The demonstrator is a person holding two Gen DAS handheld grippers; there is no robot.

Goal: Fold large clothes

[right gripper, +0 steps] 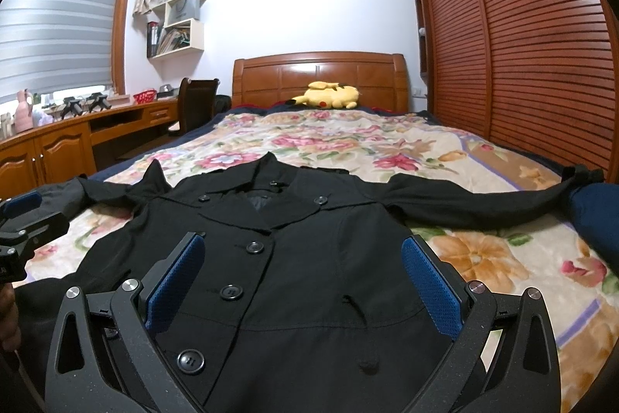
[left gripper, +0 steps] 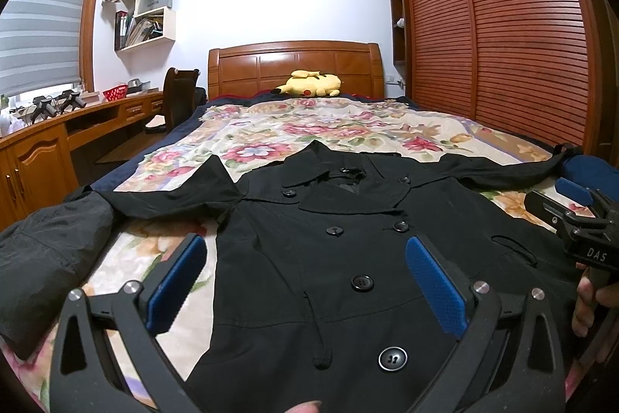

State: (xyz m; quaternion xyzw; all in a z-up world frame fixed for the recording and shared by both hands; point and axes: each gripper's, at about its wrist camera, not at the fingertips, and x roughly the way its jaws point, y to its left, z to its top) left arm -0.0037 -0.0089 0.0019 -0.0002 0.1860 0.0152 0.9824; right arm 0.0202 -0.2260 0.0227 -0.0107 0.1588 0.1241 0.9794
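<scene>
A black double-breasted coat (left gripper: 329,258) (right gripper: 294,258) lies front up on the floral bedspread (left gripper: 329,130), buttoned, collar toward the headboard. Both sleeves are spread out sideways; the left sleeve (left gripper: 50,250) droops over the bed's left edge and the right sleeve (right gripper: 483,200) reaches the right edge. My left gripper (left gripper: 305,250) hovers open above the coat's lower front, nothing between its blue pads (left gripper: 178,281). My right gripper (right gripper: 303,250) is also open over the coat's waist. Each gripper shows in the other's view at the frame edge, the right gripper (left gripper: 576,196) and the left gripper (right gripper: 23,204).
A yellow plush toy (left gripper: 309,84) lies by the wooden headboard (left gripper: 294,64). A desk (left gripper: 46,138) with a chair (left gripper: 178,99) runs along the left under the window. Slatted wardrobe doors (left gripper: 503,37) line the right. A blue cushion (right gripper: 595,215) sits at the bed's right edge.
</scene>
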